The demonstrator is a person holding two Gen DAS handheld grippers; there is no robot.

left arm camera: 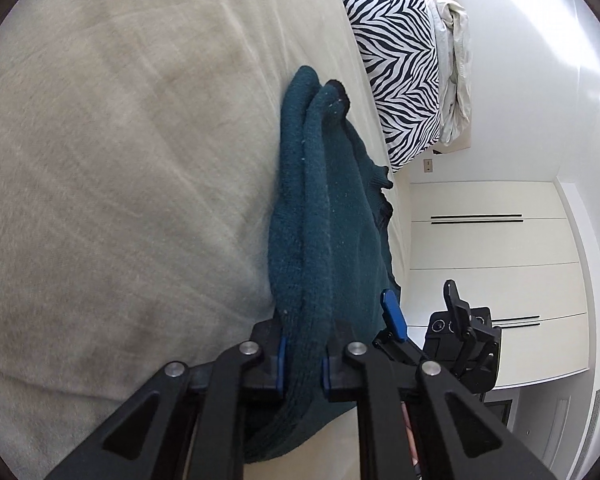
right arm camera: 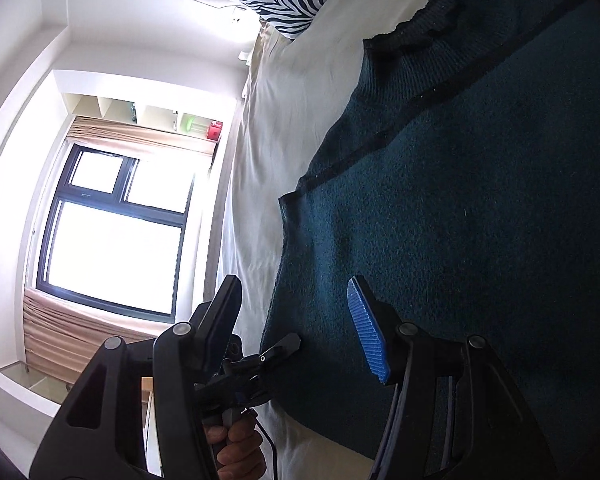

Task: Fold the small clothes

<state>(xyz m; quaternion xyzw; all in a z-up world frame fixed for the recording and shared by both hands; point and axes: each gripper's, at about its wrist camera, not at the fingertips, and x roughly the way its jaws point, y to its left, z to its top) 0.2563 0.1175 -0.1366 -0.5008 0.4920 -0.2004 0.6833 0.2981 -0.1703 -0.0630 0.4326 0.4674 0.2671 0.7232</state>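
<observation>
Left hand-held gripper (left arm camera: 303,364) pinches teal sweater (left arm camera: 332,216) fold on bed (left arm camera: 120,160).

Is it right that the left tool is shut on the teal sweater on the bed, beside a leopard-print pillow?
Not quite: the pillow is zebra-striped, as the left wrist view shows. The rest holds: the left tool is shut on the teal sweater on the bed.

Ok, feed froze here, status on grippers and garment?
Left gripper shut on dark teal knitted sweater. Right gripper open, empty. Nothing blocking.
</observation>
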